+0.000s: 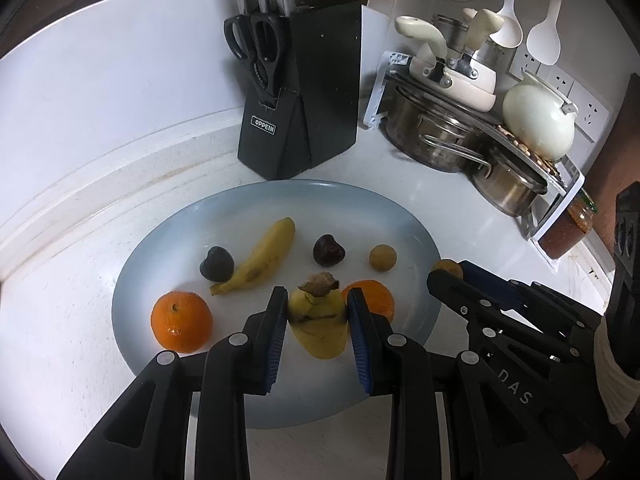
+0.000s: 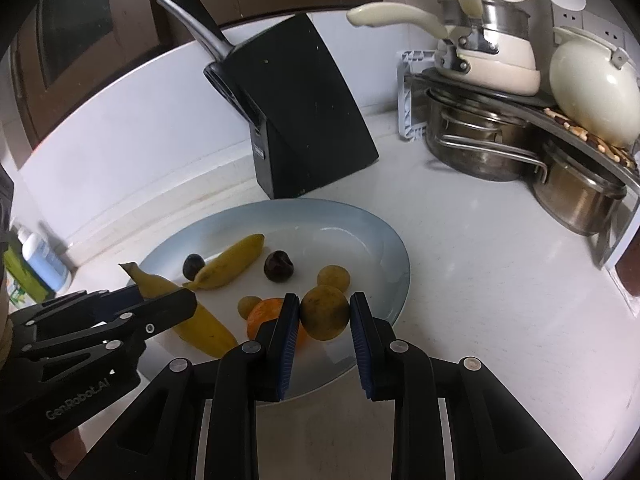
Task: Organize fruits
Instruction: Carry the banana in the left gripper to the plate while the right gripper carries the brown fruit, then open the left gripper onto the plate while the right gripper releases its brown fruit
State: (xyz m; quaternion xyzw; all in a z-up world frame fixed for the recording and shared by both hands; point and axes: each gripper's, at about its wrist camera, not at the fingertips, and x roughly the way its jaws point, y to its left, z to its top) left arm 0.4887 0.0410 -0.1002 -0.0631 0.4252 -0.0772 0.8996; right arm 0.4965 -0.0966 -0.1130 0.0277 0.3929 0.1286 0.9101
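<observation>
We hold a small banana [image 1: 318,328] clamped in our left gripper [image 1: 317,312] and a round brown fruit [image 2: 324,312] clamped in our right gripper [image 2: 325,314], both above the near part of the pale blue plate [image 1: 248,200], where another banana [image 1: 260,258], oranges [image 1: 181,321] and dark fruits [image 1: 328,250] lie.

My left gripper [image 1: 317,308] is matte black plastic, with two flat fingers lined by ribbed blue pads [image 1: 276,344] and round silver screw heads at each linkage pivot. My right gripper [image 2: 325,312] is built the same: black angular links, blue ribbed pads, silver pivots. Seen side-on, one body carries pale "DAS" lettering, the other "GenRobot.AI". Off-white wrapping [image 1: 612,360] binds the right handle.
</observation>
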